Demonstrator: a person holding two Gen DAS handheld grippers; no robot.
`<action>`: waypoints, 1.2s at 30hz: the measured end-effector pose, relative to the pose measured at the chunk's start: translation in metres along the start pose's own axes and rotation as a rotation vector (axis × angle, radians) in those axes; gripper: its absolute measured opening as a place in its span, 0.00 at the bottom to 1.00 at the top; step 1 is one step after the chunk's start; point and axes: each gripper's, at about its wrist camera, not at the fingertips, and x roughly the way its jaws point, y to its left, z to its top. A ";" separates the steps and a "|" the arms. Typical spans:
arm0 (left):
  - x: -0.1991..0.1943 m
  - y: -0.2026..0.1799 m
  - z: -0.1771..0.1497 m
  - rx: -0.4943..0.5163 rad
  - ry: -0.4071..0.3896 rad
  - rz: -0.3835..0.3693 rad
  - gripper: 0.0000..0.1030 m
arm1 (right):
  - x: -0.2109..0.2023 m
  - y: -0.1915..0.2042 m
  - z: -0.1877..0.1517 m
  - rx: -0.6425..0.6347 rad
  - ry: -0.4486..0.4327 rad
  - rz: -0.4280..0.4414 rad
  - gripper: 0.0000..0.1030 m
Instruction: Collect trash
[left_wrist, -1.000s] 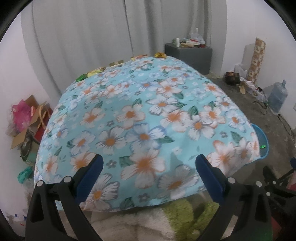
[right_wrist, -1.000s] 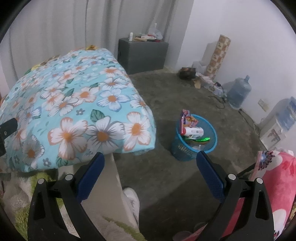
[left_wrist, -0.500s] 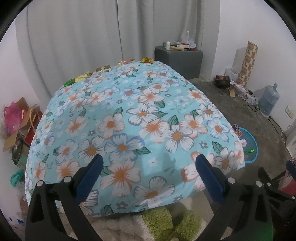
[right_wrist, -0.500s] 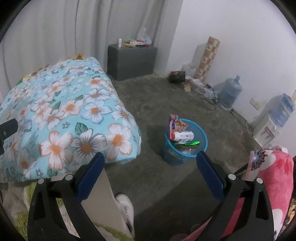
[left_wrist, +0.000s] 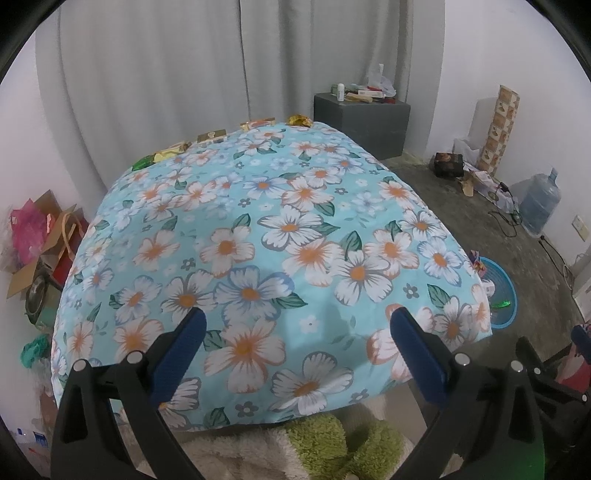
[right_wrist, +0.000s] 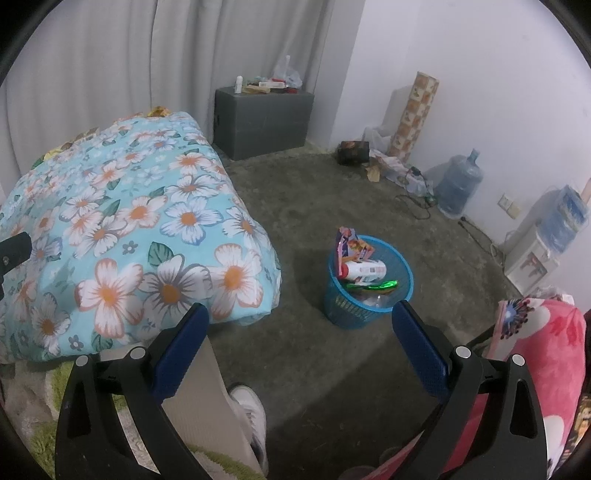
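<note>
Several wrappers lie along the far edge of a table under a blue flowered cloth (left_wrist: 266, 236): a green one (left_wrist: 142, 161), a yellow one (left_wrist: 170, 152), a tan one (left_wrist: 211, 136) and a gold one (left_wrist: 300, 119). My left gripper (left_wrist: 295, 343) hovers open over the table's near edge, far from them, with nothing between its fingers. A blue basket (right_wrist: 369, 282) stands on the floor to the right of the table, holding a bottle and wrappers. My right gripper (right_wrist: 301, 339) is open and empty, above the floor in front of the basket.
A grey cabinet (right_wrist: 264, 118) with clutter on top stands by the curtain. Water jugs (right_wrist: 460, 182), a patterned roll (right_wrist: 413, 110) and cables line the right wall. Boxes and bags (left_wrist: 37, 243) sit left of the table. A person's shoe (right_wrist: 251, 410) is below the right gripper. A pink blanket (right_wrist: 543, 350) lies at right.
Both grippers have drawn back and risen. More of the table top and floor shows, and the basket sits farther away. The jaws stay open.
</note>
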 end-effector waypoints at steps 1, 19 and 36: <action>0.000 0.001 0.000 -0.003 0.000 0.002 0.95 | 0.000 -0.001 0.000 0.004 0.000 -0.001 0.92; 0.002 0.005 0.000 -0.012 0.001 0.018 0.95 | 0.002 -0.014 0.004 0.021 -0.005 -0.010 0.92; 0.003 0.005 0.000 -0.008 0.001 0.019 0.95 | 0.001 -0.013 0.003 0.021 -0.005 -0.013 0.92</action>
